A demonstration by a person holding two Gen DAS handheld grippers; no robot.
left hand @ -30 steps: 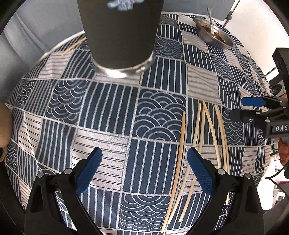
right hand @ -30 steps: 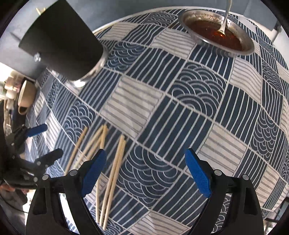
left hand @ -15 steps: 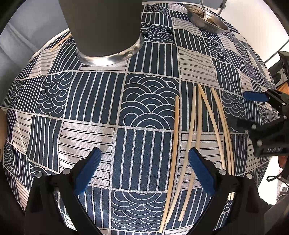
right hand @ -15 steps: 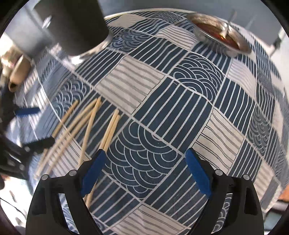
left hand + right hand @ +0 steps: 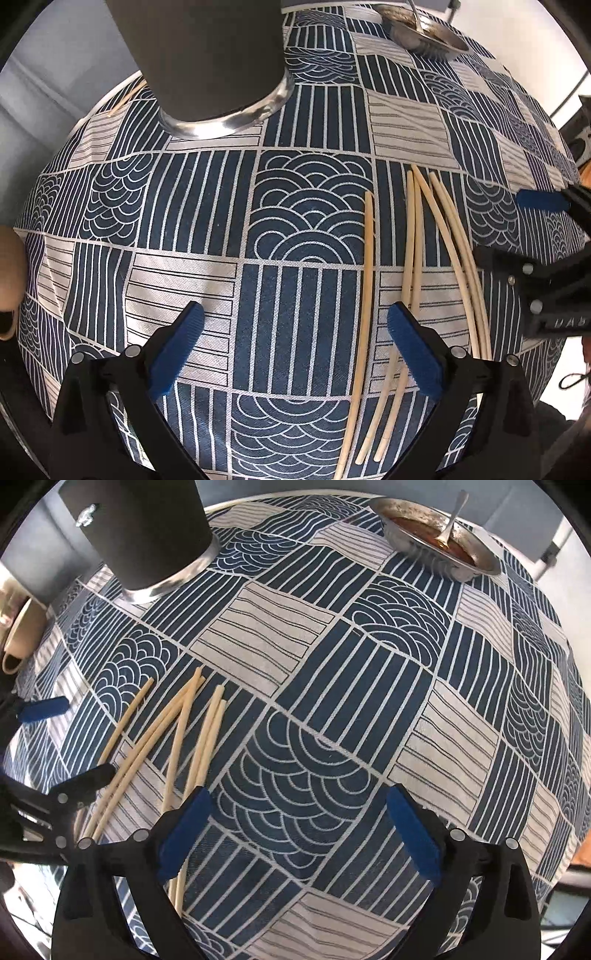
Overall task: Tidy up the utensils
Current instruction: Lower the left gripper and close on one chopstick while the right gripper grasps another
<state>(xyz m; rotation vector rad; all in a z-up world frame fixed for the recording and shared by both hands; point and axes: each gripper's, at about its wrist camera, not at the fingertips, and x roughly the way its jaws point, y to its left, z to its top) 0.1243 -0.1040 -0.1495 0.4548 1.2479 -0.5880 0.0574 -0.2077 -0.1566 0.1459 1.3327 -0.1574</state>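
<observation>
Several pale wooden chopsticks (image 5: 412, 258) lie loose on the blue patterned tablecloth, also seen in the right wrist view (image 5: 177, 734). A tall black holder with a silver base (image 5: 214, 62) stands upright at the far side; it also shows in the right wrist view (image 5: 144, 535). My left gripper (image 5: 295, 343) is open and empty, just above the cloth, with one chopstick between its fingers and others by its right finger. My right gripper (image 5: 299, 830) is open and empty, its left finger over the chopstick ends. It shows in the left wrist view (image 5: 517, 229).
A metal bowl with red sauce and a spoon (image 5: 436, 542) sits at the far right, also in the left wrist view (image 5: 421, 29). A beige cup (image 5: 22, 638) is at the left edge. One more chopstick (image 5: 125, 98) lies behind the holder.
Both grippers have moved forward and lower toward the chopsticks. The right gripper has swung so the chopsticks sit closer to its left finger. Nothing was taken hold of.
</observation>
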